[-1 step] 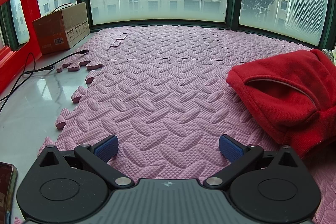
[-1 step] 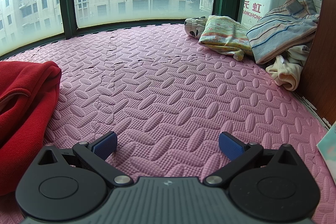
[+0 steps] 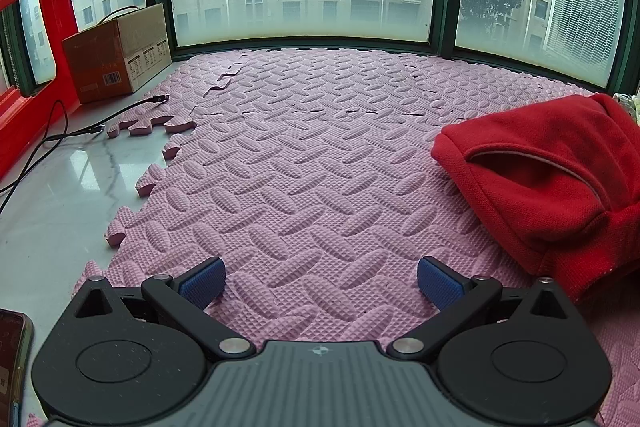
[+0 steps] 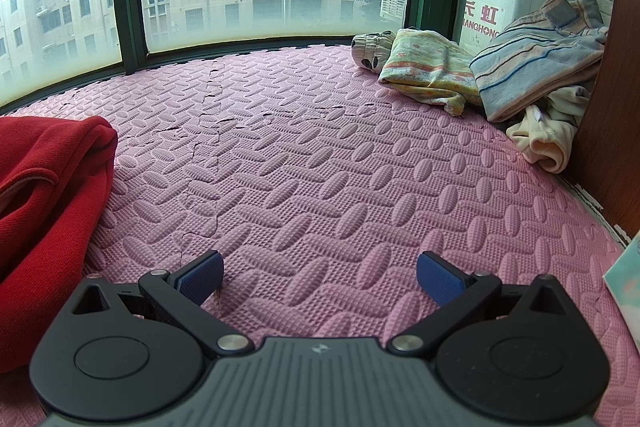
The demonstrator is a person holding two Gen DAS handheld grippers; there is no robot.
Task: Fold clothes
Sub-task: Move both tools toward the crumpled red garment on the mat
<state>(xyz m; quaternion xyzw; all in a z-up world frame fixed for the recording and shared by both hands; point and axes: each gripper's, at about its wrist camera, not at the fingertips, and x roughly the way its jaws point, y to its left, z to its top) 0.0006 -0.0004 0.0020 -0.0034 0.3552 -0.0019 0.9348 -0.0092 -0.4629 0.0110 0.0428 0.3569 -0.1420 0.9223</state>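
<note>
A crumpled red fleece garment (image 3: 552, 179) lies on the pink foam mat (image 3: 300, 155), to the right of my left gripper (image 3: 320, 275). The same red garment (image 4: 44, 195) fills the left edge of the right wrist view, left of my right gripper (image 4: 320, 273). Both grippers are open wide over bare mat, with nothing between their blue pads. At the far right of the right wrist view sits a loose pile: a striped shirt (image 4: 536, 67), a yellow patterned cloth (image 4: 428, 71), a cream garment (image 4: 548, 135) and a spotted piece (image 4: 370, 49).
A cardboard box (image 3: 116, 55), a red plastic frame (image 3: 24, 39) and black cables (image 3: 60, 135) sit on the marble sill at left. A phone (image 3: 10, 359) lies at the lower left. A wooden panel (image 4: 608, 147) walls the right side. Windows close off the back.
</note>
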